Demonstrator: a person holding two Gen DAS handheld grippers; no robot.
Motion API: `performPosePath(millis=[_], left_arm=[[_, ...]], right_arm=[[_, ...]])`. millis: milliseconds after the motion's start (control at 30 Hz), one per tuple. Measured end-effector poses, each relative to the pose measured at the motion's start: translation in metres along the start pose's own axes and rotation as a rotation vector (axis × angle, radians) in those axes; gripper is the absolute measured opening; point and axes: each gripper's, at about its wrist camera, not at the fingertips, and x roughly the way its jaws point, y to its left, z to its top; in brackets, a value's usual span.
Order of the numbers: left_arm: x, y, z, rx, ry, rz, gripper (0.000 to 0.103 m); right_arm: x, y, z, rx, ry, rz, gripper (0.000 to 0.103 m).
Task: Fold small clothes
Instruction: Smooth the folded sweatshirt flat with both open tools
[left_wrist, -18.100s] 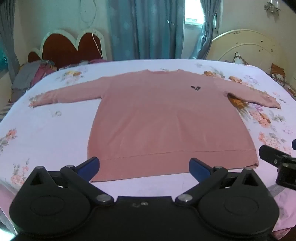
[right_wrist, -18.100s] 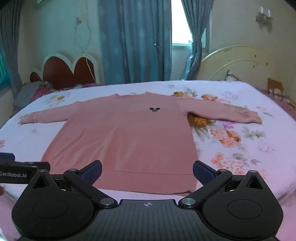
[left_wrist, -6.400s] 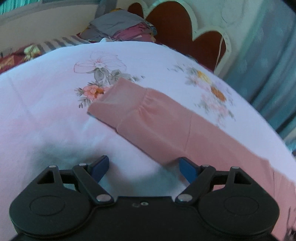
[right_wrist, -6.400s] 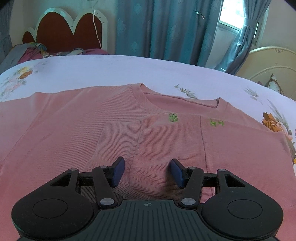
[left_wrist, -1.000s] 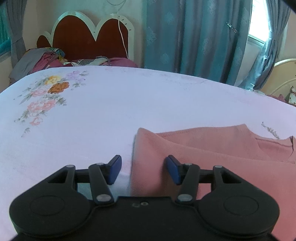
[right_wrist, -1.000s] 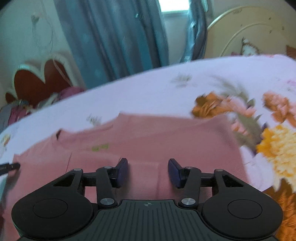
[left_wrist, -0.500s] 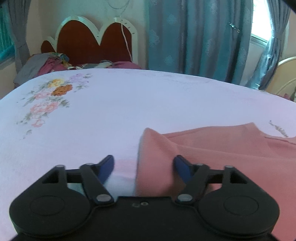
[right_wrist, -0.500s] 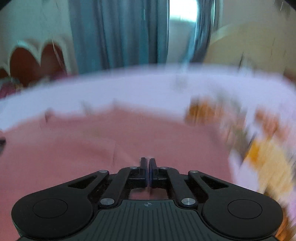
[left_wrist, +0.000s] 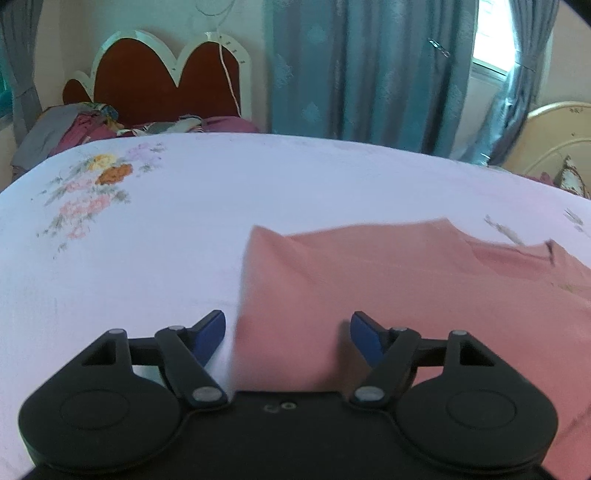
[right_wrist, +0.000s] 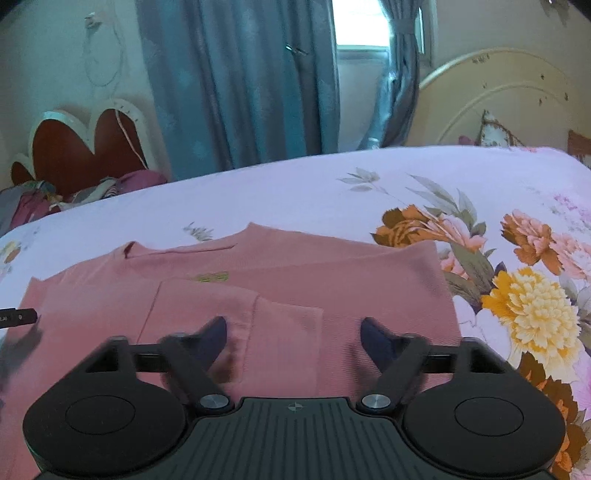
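Note:
A pink sweater (left_wrist: 388, 280) lies on the floral bedsheet (left_wrist: 147, 236) with both sleeves folded in over its body. My left gripper (left_wrist: 288, 332) is open over the sweater's left folded edge. My right gripper (right_wrist: 293, 336) is open over the folded sleeves (right_wrist: 229, 306), near the sweater's right edge (right_wrist: 439, 295). The neckline (right_wrist: 184, 251) lies at the far side. The tip of the left gripper shows at the left edge of the right wrist view (right_wrist: 16, 317).
A red and white headboard (left_wrist: 155, 77) with piled clothes (left_wrist: 74, 125) stands at the far left. Blue curtains (left_wrist: 369, 70) and a window lie behind the bed. A cream headboard (right_wrist: 498, 99) stands at the right. Bare sheet lies left and beyond the sweater.
My right gripper was shut half a second ago and has opened wide over the sweater. My left gripper has opened wider and drawn back a little.

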Motion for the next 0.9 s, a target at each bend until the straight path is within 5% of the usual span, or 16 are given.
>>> performPosePath(millis=[100, 167, 267, 333, 433, 633, 700, 733, 767, 900], left_arm=[[-0.009, -0.004, -0.009, 0.011, 0.007, -0.011, 0.074], [-0.015, -0.005, -0.014, 0.018, 0.006, -0.012, 0.074], [-0.022, -0.007, -0.023, 0.039, 0.012, -0.008, 0.074], [-0.024, -0.008, -0.029, 0.061, 0.019, 0.003, 0.075], [-0.027, -0.006, -0.037, 0.070, 0.024, 0.017, 0.076], [-0.027, 0.003, -0.044, 0.035, 0.035, 0.018, 0.084], [-0.030, 0.000, -0.044, 0.054, 0.033, 0.031, 0.081], [-0.032, -0.001, -0.044, 0.057, 0.032, 0.030, 0.079], [-0.035, -0.002, -0.044, 0.058, 0.028, 0.027, 0.078], [-0.051, -0.009, -0.046, 0.064, 0.012, 0.021, 0.078]], right_arm=[[0.008, -0.002, -0.007, 0.022, 0.065, 0.014, 0.077], [0.015, -0.003, -0.013, 0.035, 0.112, 0.020, 0.039], [0.015, 0.001, -0.018, -0.003, 0.111, 0.018, 0.026], [0.013, 0.004, -0.019, -0.036, 0.110, 0.023, 0.006], [0.007, 0.002, -0.026, -0.080, 0.084, -0.051, 0.006], [0.004, -0.009, -0.026, -0.061, 0.100, -0.019, 0.007], [-0.002, -0.012, -0.025, -0.042, 0.091, -0.024, 0.030], [-0.007, -0.013, -0.026, -0.036, 0.077, -0.031, 0.056], [-0.013, -0.013, -0.026, -0.034, 0.058, -0.034, 0.066], [-0.026, -0.013, -0.026, -0.047, 0.042, -0.003, 0.066]])
